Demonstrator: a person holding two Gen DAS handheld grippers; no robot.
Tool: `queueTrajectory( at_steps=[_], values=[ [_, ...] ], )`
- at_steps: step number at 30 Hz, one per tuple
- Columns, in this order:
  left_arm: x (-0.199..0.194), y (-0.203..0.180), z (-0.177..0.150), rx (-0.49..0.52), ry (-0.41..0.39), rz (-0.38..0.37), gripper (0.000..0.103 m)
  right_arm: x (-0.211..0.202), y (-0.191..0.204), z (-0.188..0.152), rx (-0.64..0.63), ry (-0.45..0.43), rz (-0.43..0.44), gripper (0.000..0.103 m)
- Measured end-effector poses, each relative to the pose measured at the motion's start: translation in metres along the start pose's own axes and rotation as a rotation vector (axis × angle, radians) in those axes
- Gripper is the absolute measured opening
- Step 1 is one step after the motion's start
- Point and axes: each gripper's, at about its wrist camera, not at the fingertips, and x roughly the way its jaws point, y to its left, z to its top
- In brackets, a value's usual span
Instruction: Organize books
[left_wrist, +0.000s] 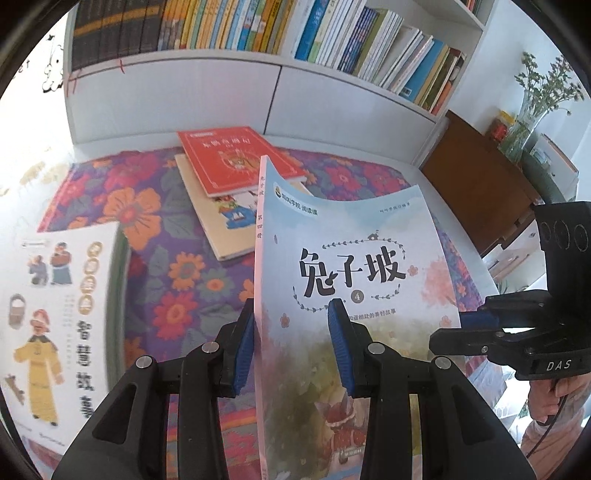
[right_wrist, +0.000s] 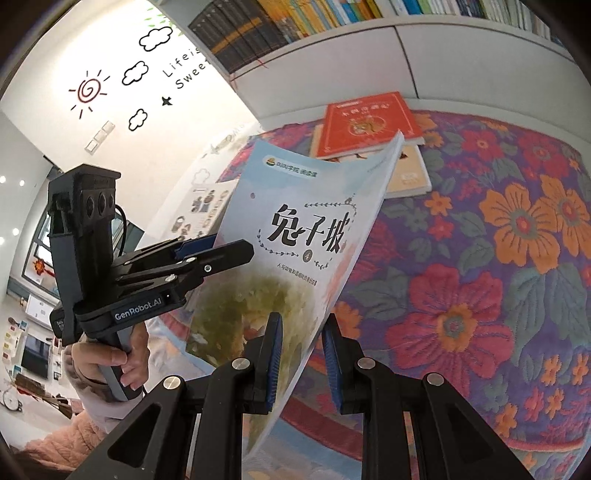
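A thin light-blue book (left_wrist: 351, 258) with black characters on its cover hangs in the air, bowed, above a floral cloth (left_wrist: 177, 266). My left gripper (left_wrist: 291, 350) is shut on its spine edge, one blue pad behind and one on the cover. My right gripper (left_wrist: 469, 321) pinches the opposite edge. In the right wrist view the same book (right_wrist: 295, 221) runs between the pads of my right gripper (right_wrist: 303, 358), and my left gripper (right_wrist: 221, 247) clamps its far side. A red book (left_wrist: 236, 158) lies on a beige book (left_wrist: 229, 229) further back.
A white picture book (left_wrist: 55, 314) lies at the cloth's left. Behind stands a white bookshelf (left_wrist: 258, 33) packed with upright books. A wooden cabinet (left_wrist: 480, 177) with a vase of stems (left_wrist: 528, 122) is at the right. A hand (right_wrist: 110, 362) holds the left gripper's handle.
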Motion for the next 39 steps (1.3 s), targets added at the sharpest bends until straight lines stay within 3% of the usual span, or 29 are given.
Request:
queueTrajectory(
  at_steps=[9,22,30,39],
  values=[
    [-0.038,0.018,0.007,-0.003,-0.043,0.052,0.034,-0.006,0.042,0.013,-0.045,-0.011,0.022,0.022],
    [-0.093,0.102,0.009,-0.129,-0.125,0.068,0.034,0.033,0.106,0.047,-0.095,0.035,0.108,0.022],
    [-0.105,0.146,0.005,-0.179,-0.147,0.087,0.034,0.063,0.143,0.069,-0.124,0.05,0.15,0.022],
    [-0.097,0.192,0.003,-0.238,-0.135,0.079,0.034,0.103,0.158,0.088,-0.137,0.076,0.151,0.022]
  ],
)
